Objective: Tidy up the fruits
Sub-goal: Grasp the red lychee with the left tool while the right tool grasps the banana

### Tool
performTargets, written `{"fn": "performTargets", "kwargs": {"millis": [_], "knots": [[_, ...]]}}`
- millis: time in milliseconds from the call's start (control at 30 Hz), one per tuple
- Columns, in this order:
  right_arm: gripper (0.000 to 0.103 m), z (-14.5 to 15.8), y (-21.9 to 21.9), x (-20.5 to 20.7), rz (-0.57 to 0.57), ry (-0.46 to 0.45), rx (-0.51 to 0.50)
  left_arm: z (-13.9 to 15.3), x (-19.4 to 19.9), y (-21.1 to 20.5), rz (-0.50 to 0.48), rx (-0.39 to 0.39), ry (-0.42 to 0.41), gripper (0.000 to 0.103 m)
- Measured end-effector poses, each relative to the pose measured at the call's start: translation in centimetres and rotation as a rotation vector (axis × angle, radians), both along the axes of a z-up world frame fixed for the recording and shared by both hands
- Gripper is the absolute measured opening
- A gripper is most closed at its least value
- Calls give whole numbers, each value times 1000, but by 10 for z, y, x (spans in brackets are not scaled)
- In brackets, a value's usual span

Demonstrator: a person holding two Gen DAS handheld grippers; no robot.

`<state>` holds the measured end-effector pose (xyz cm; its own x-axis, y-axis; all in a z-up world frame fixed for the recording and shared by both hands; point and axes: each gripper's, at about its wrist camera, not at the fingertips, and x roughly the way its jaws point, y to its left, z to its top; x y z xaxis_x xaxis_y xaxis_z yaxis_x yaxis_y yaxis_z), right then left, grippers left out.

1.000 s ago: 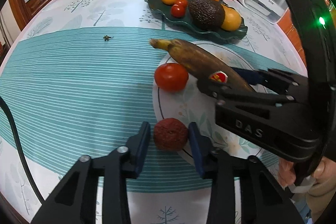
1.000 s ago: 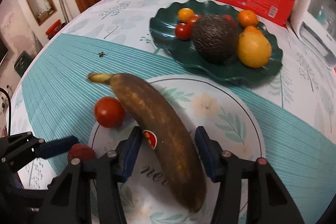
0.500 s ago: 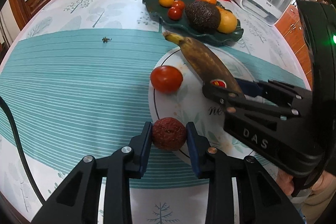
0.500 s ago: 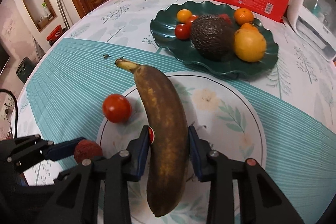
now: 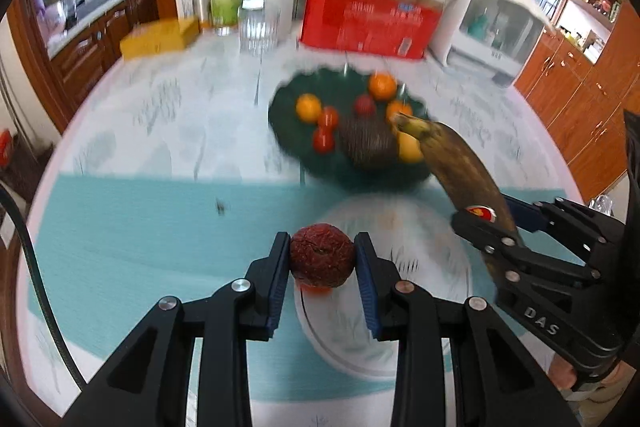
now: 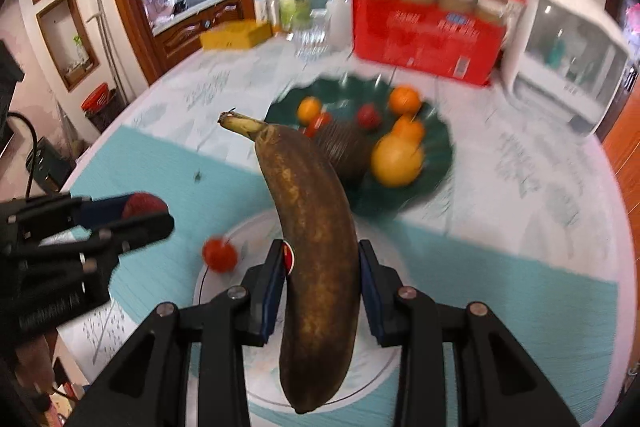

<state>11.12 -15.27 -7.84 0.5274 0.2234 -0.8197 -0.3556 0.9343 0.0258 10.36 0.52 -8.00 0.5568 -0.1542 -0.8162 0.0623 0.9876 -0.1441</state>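
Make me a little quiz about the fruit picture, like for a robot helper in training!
1. True or false: the left gripper is shut on the lychee.
2. Which fruit does the right gripper hold? A) orange B) banana C) avocado
3. Fill in: one red ____ sits at the edge of the white plate.

Key: 1 true; 2 B; 3 tomato
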Motion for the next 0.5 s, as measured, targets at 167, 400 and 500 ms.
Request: {"fn": "performTargets", "kwargs": {"millis": [167,400,500], "knots": [[35,40,-7,28,-20,-67,-21,39,31,4,-19,20,-55,31],[35,88,-7,76,-46,-154,-69,86,81,11,-46,23,-107,31],[35,101,-11,99,-70,-166,-69,103,108,13,-47,40,-135,31]]}}
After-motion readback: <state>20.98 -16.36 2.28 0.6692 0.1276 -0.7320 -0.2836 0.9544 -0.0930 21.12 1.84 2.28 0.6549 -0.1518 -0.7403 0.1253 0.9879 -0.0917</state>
